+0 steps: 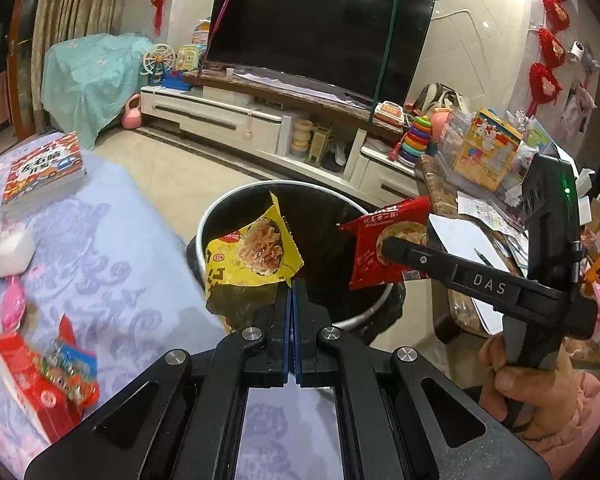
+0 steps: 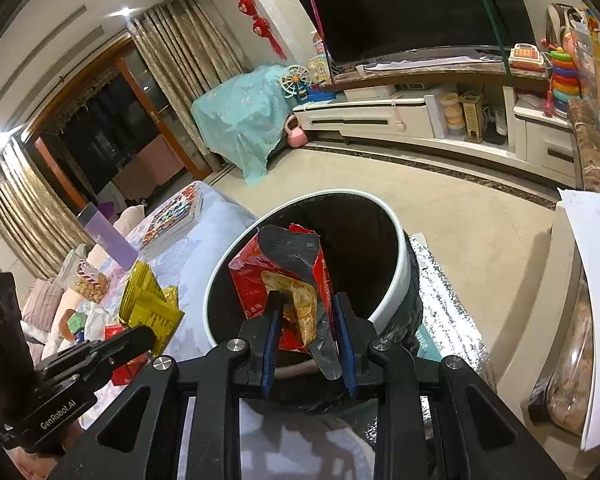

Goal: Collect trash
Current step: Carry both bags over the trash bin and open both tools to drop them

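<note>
Much of the trash bin's black-lined interior is lying in shadow, so its contents are impossible to make out, and its near rim is disappearing behind the tongs in both wrist views. Far left in the left wrist view, a red snack box and crumpled wrappers are sitting half cut off at the frame edge on a pale purple patterned cloth, with a children's book beyond. The left tongs are pressing fully together on a lower corner of a yellow snack wrapper, which is standing above the bin's mouth with its long axis rising up and slightly left, printed face toward the camera. To the right, the right tongs are clamping a red snack wrapper over the bin opening, jaws standing partly apart around it; this torn packet is pointing its open, ragged end up and away, silver lining showing. A hand in a pink sleeve is gripping that tool's handle. Behind, a large dark television is resting on a white TV stand above a beige tiled floor, and a cluttered marble counter is carrying papers and toy boxes at the right.
</note>
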Demonstrator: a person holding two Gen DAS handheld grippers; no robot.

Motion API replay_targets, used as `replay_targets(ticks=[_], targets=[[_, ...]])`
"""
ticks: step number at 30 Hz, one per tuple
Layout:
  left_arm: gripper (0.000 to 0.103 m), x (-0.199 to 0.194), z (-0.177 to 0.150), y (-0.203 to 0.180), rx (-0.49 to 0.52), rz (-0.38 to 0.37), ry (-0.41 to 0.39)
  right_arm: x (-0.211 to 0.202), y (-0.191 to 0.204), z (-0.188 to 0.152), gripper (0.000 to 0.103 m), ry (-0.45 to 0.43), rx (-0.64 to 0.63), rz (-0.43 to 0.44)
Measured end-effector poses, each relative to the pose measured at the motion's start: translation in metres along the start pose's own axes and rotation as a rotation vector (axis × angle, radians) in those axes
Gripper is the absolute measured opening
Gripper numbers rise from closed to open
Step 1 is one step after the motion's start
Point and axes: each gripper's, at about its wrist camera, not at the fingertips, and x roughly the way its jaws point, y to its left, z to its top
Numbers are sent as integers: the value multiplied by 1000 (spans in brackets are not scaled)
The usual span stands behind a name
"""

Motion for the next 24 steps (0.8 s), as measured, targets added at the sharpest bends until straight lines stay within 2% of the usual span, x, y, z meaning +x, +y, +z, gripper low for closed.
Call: replay_targets(ticks=[11,18,20,22,24], targets=[[1,27,13,-4,6,-9,28,17,-7,18,26,31,-14,-15],[1,40,19,-1,-21,-12,42,28,-10,26,30,52,-15,-24],[5,43,19,0,-25,-6,53,30,-11,28,36,58,-11,-27],[25,42,16,3,-38,-2,56,31,-12,29,46,60,-7,-34],[39,37,13,5,-45,13,45,31,-14,30,53,61,3,-30]])
